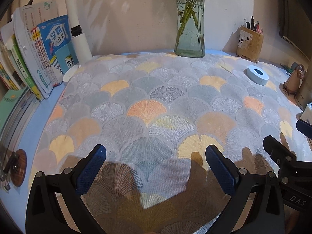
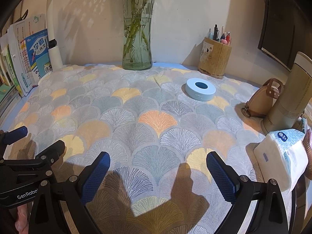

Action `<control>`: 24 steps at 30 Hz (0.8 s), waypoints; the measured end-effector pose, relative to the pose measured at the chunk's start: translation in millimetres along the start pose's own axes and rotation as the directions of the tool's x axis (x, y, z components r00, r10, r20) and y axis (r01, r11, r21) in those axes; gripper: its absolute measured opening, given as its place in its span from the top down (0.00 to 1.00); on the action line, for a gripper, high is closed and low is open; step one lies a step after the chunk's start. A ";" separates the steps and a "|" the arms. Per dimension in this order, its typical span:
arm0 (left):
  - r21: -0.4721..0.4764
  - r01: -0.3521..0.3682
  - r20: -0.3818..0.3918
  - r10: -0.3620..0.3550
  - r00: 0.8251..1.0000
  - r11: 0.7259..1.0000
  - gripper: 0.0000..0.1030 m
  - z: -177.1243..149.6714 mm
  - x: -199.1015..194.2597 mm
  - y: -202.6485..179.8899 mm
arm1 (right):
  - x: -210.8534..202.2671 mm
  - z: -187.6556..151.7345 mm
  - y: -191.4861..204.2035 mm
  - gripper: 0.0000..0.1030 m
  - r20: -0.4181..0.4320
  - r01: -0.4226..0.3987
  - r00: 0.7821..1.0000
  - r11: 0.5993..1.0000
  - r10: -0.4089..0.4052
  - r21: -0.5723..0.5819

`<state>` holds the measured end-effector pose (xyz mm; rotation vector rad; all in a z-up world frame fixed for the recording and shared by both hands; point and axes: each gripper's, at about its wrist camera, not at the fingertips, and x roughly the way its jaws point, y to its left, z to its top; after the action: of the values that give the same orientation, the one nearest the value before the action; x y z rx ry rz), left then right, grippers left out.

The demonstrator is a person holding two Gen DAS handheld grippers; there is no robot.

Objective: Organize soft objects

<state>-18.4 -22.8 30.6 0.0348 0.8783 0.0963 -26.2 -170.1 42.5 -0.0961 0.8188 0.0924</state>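
— That fan-patterned cloth covers nearly the whole tabletop; it lies flat, stretching ahead of and under both tools, its near edge below them.

— Which is nearer?

— Neither, I'd say. The left gripper and the right gripper hover side by side over the near part, jaws spread wide, holding nothing.

— And the tissue pack?

— Just right of the right one. The blue tape roll sits farther back.

Tape roll on cloth, vase behind-left
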 end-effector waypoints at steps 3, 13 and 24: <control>0.002 -0.015 0.001 0.015 1.000 1.000 0.01 -0.3 0.1 -0.5 | -0.1 0.1 0.3 0.04 0.000 0.001 1.000 1.000 -0.001 0.001; 0.010 -0.031 -0.006 0.031 1.000 0.999 0.01 -0.3 1.8 -1.5 | 2.0 0.0 -2.6 0.04 -0.009 -0.012 1.000 1.000 0.012 0.012; 0.004 -0.017 0.013 0.017 1.000 1.000 0.01 0.1 0.0 0.6 | 2.8 -0.3 -6.8 0.04 -0.017 -0.013 1.000 1.000 0.013 0.022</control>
<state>-18.3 -22.1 30.7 0.0465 0.8657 0.1098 -23.7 -176.8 40.6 -0.0714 0.8371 0.0951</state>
